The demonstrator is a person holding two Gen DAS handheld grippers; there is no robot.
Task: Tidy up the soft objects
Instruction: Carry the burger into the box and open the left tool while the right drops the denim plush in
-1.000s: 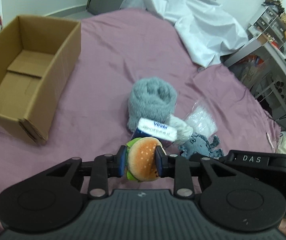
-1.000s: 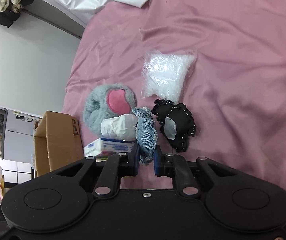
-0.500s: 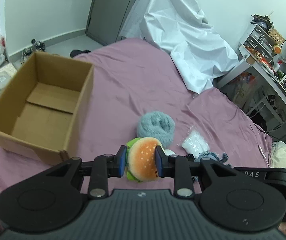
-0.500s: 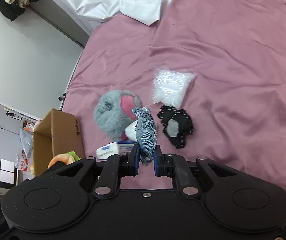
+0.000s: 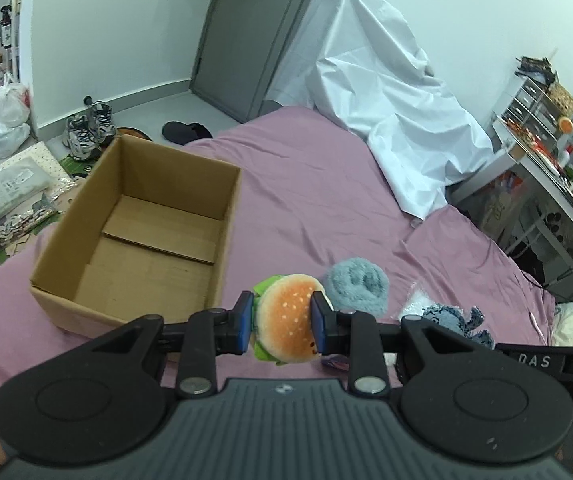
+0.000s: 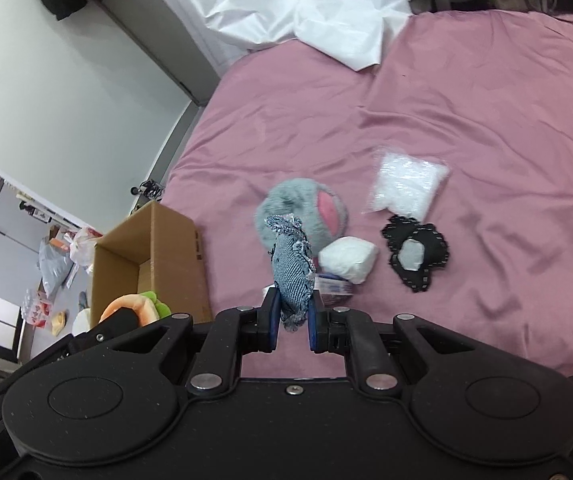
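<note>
Two tongs are both loaded. The left tongs point(image 5: 282, 322) are clenched on a burger plush point(image 5: 284, 318), its bun pressed between the blue pads, held in the air above the bed point(image 5: 306, 184). The right tongs point(image 6: 290, 320) are clenched on a denim scrap point(image 6: 291, 268) that stands up from between the pads.

Since a second ago both tongs have risen: the bed and the things on it look smaller and further off in both views, and the left view now takes in the floor, the shoes point(image 5: 86, 130) and the door point(image 5: 254, 32), which were out of frame before. The box point(image 5: 142, 232) has slid from the far left edge toward the middle of the left view, so the burger plush now hangs just right of its near corner, still outside it. The box is open and holds nothing but its folded flaps.

Left lying on the bed, unmoved, are the grey fluffy toy point(image 6: 304, 212), a white wad point(image 6: 350, 258) touching it, a tissue pack point(image 6: 334, 288) partly hidden behind the denim scrap, a black patch point(image 6: 416, 256) and a clear bag point(image 6: 406, 186) just above the patch. A white sheet point(image 5: 390, 100) is heaped at the far end of the bed.

In the right view, the burger plush point(image 6: 138, 306) shows at the lower left, in front of the box point(image 6: 150, 264).
</note>
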